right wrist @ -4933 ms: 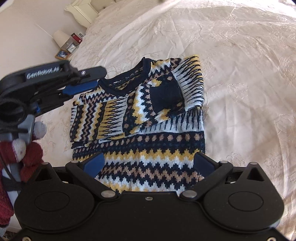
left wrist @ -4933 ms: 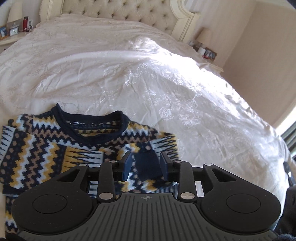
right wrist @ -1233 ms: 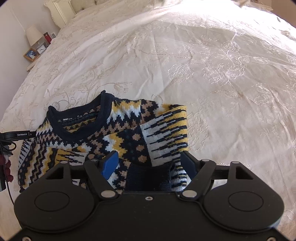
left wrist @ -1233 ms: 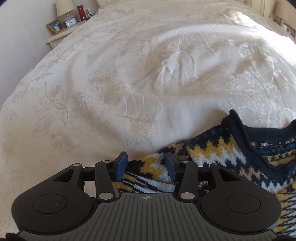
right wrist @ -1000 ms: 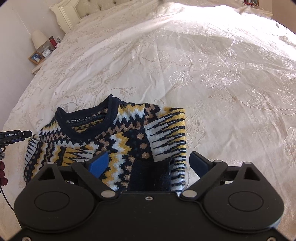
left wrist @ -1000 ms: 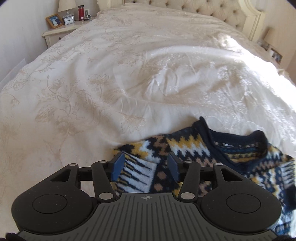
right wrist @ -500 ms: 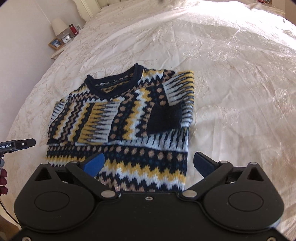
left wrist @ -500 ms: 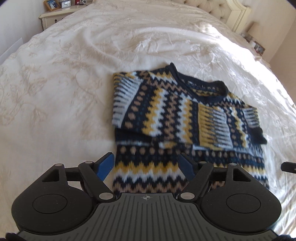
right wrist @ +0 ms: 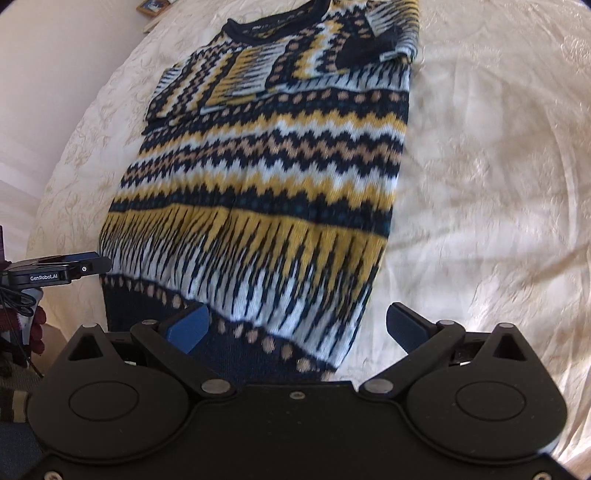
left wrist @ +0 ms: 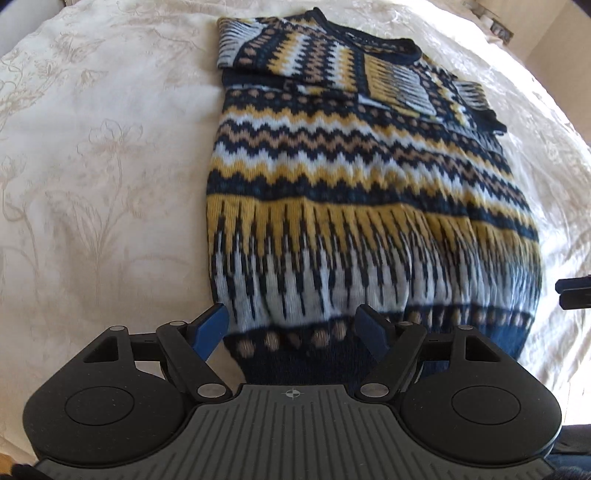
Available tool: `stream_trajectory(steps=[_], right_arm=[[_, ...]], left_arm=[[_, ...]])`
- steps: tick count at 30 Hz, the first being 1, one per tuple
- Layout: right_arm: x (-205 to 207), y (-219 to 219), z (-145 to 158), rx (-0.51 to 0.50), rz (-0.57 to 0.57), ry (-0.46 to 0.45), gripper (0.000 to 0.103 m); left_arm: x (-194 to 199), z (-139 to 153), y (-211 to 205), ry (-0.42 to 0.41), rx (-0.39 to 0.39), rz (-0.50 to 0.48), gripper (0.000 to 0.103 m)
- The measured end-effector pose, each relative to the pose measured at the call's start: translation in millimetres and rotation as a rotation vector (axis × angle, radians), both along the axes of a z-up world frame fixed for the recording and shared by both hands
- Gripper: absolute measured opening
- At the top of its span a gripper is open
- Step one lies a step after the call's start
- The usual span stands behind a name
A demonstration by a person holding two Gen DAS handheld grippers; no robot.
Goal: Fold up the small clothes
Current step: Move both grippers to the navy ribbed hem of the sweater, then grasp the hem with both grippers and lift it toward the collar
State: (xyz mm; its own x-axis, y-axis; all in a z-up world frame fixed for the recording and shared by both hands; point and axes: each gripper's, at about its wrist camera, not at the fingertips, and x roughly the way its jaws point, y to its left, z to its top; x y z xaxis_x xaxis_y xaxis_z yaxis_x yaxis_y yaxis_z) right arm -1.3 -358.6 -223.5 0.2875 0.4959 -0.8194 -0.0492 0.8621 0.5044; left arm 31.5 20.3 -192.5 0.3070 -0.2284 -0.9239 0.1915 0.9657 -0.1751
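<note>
A knit sweater [left wrist: 362, 173] in navy, yellow, white and tan zigzags lies flat on the cream bedspread [left wrist: 92, 166], collar far from me, both sleeves folded across the chest. My left gripper [left wrist: 291, 328] is open at the sweater's near hem, its left corner lying between the blue pads. My right gripper [right wrist: 295, 325] is open too, straddling the right corner of the same sweater [right wrist: 266, 166]. The tip of the right gripper [left wrist: 574, 293] shows at the right edge of the left wrist view, and the left gripper [right wrist: 59, 271] shows at the left of the right wrist view.
The embroidered bedspread [right wrist: 480, 184] spreads wide on both sides of the sweater. A framed picture [right wrist: 151, 5] sits on a nightstand at the far top left. A dark red sleeve [right wrist: 37, 325] shows at the lower left, off the bed's edge.
Both grippers have drawn back from the folded sleeves near the collar down to the sweater's hem, and their jaws have spread wider. The sweater lies still.
</note>
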Motion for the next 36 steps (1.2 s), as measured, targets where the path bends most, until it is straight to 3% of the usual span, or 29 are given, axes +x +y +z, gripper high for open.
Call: stream_trajectory(steps=[8,20,28,36], right_arm=[[-20,26,-33,0.041,0.073,0.092,0.102],[-16,50,-60,0.046,0.102,0.134,0.102],[-15,41,-70,0.102,0.047,0.127,0.103],[-24,20,-73,0.209,-0.013,0.096,0.103]], left_arm=[[-29,-21,-1,0.049,-0.001,-0.001,0.075],[-27,-43,2,0.088,0.018,0.038,0.075],[-18,-57,-8,0.115,0.009,0.03,0.101],[-17,-60,-23,0.116,0.089,0.027,0.102]])
